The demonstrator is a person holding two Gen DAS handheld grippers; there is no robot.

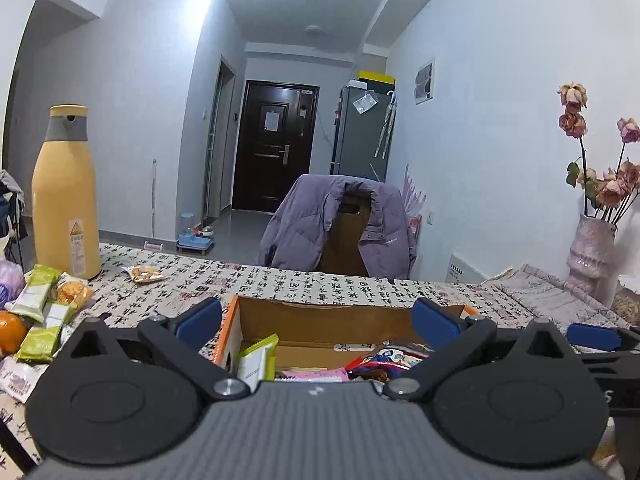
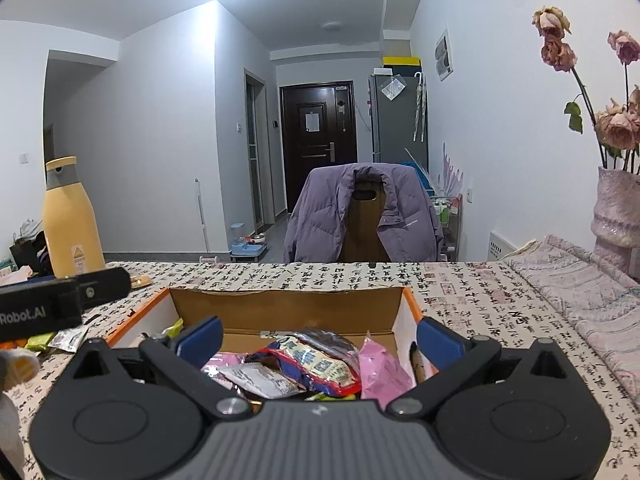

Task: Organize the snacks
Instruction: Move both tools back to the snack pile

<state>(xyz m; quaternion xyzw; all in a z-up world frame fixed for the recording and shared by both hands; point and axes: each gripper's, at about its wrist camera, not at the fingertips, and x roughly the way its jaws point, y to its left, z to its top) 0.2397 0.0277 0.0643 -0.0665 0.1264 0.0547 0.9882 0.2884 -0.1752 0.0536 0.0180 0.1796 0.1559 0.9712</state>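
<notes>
An open cardboard box (image 1: pixel 320 316) (image 2: pixel 288 308) with orange edges sits on the patterned tablecloth. It holds a green-and-white packet (image 1: pixel 256 360), a red snack bag (image 2: pixel 316 360), a pink packet (image 2: pixel 380 368) and a grey packet (image 2: pixel 260 380). My left gripper (image 1: pixel 318 322) hangs open over the box's near side, nothing between its blue pads. My right gripper (image 2: pixel 318 340) is open above the snacks, empty too. Loose green packets (image 1: pixel 38 320), a biscuit pack (image 1: pixel 74 290), an orange (image 1: pixel 10 332) and another snack pack (image 1: pixel 143 274) lie left of the box.
A tall yellow flask (image 1: pixel 66 196) (image 2: pixel 72 220) stands at the table's far left. A vase of dried roses (image 1: pixel 592 248) (image 2: pixel 618 216) stands at the right on folded cloth. A chair with a purple jacket (image 1: pixel 340 224) is behind the table. The right gripper's finger (image 1: pixel 596 336) shows beside the box.
</notes>
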